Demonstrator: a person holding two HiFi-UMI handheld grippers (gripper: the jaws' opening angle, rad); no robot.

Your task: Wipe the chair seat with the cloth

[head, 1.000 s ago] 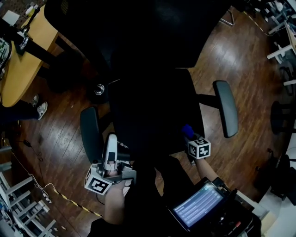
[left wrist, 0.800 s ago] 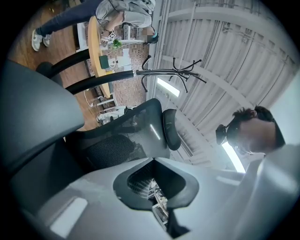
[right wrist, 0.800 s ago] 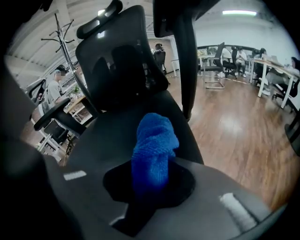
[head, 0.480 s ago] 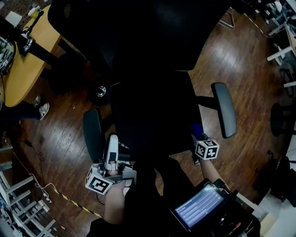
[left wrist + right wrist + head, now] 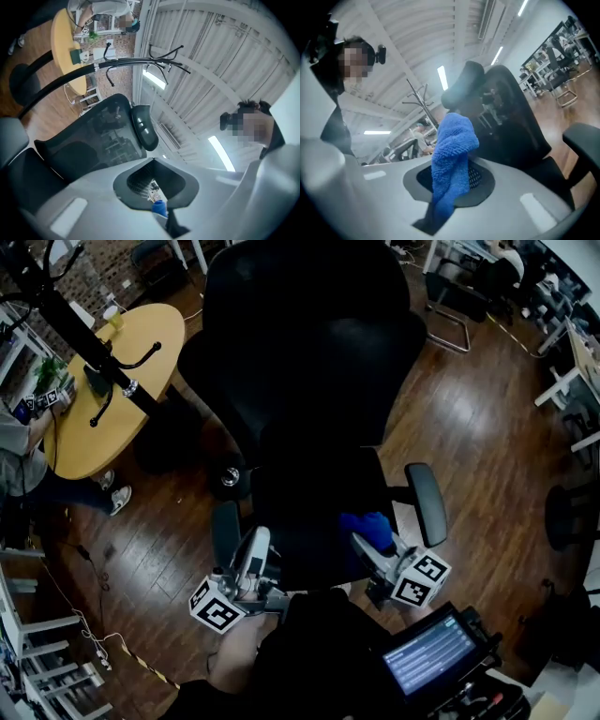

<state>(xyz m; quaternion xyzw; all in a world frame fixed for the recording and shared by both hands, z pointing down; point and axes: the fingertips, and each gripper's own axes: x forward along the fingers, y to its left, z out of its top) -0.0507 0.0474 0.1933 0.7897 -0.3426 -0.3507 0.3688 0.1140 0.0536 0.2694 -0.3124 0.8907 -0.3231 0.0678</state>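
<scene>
The black office chair has its seat right in front of me and a tall backrest beyond it. My right gripper hovers over the seat's front right part, shut on a blue cloth. In the right gripper view the cloth stands bunched up out of the jaws of that gripper, with the backrest behind. My left gripper is by the seat's front left corner, shut and holding nothing. The left gripper view aims up past the closed left gripper at the backrest and ceiling.
Armrests flank the seat at left and right. A round wooden table with a black coat stand lies to the left, where a seated person's leg shows. A tablet screen hangs at the lower right. Wooden floor surrounds the chair.
My head has pulled back, so more of the backrest and table shows. The right gripper with the cloth has moved left from the seat's right edge to over its front right part.
</scene>
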